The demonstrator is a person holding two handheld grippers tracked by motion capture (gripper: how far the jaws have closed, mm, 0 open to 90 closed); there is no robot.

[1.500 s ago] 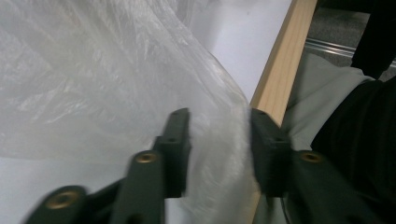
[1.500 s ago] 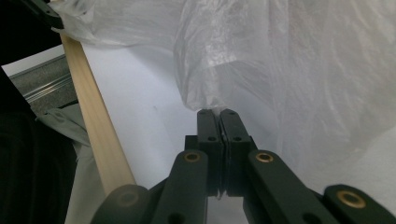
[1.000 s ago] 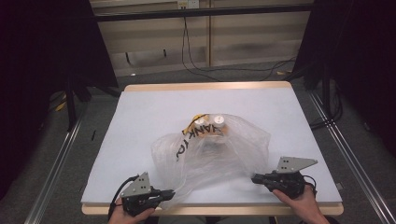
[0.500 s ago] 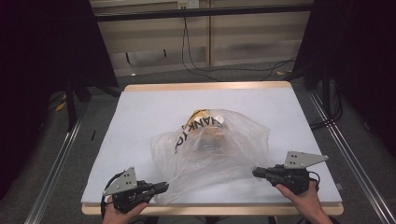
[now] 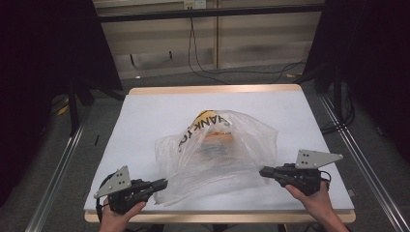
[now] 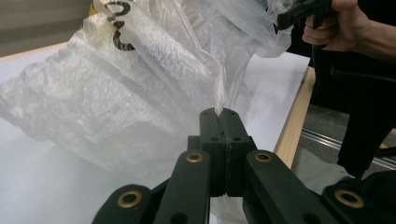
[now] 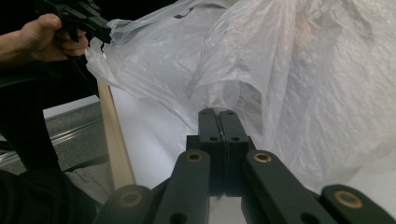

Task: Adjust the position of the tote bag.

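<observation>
Your left gripper and right gripper each clench an edge of the crinkly translucent plastic bag, stretched between them over the white table, near its front edge.

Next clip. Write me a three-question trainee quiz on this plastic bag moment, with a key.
1. True or false: the left gripper is shut on the plastic bag.
2. What is the right gripper doing? A) hanging open above the table B) shut on the bag's edge C) resting on the floor
3. What colour is the lettering on the bag?

Key:
1. True; film runs into its closed jaws.
2. B
3. Black, over a yellow patch near the bag's far end; the white table lies beneath.
</observation>
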